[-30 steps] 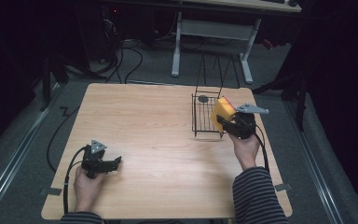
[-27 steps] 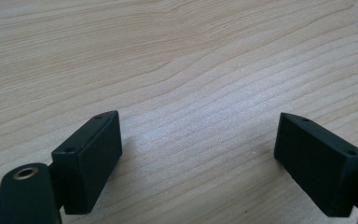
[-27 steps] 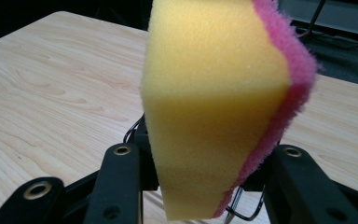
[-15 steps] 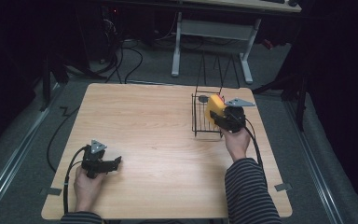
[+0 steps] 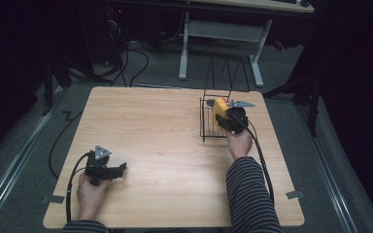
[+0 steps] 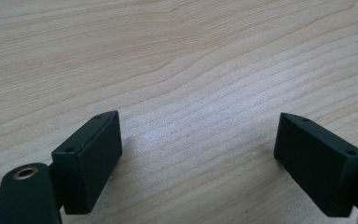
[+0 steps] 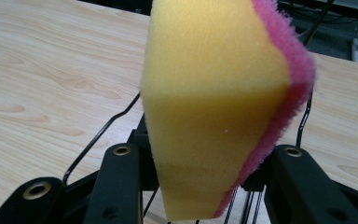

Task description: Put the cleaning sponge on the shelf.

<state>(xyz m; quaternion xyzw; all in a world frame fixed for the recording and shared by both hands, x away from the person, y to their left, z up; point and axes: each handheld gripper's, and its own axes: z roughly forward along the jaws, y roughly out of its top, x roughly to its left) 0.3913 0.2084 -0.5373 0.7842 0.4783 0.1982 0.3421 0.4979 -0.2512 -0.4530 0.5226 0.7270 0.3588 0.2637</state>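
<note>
1. One sponge (image 7: 214,107) is in hand: yellow foam with a pink scouring layer along one side. In the right gripper view it stands on end between the two black jaws of the right hand-held gripper (image 5: 229,118), which are clamped against its lower part.
2. In the high view that sponge (image 5: 219,107) sits over the right-hand edge of the one black wire rack (image 5: 209,127), at the far right of the worktop (image 5: 165,126). Whether it touches the wires cannot be told.
3. The rack is a single open basket of thin black wire with several taller wire loops rising at its far side. In the right gripper view its wires (image 7: 98,140) curve just below and behind the sponge.
4. One small dark round thing (image 5: 210,103) lies inside the rack near its far left corner; what it is cannot be made out.
5. The left hand-held gripper (image 5: 119,170) is held low at the near left of the worktop, well apart from the rack. In the left gripper view its two jaws are spread wide with bare wood (image 6: 191,70) between them, gripping nothing.
6. Two hands are in view, one on each hand-held gripper; the right sleeve (image 5: 250,194) is striped.
</note>
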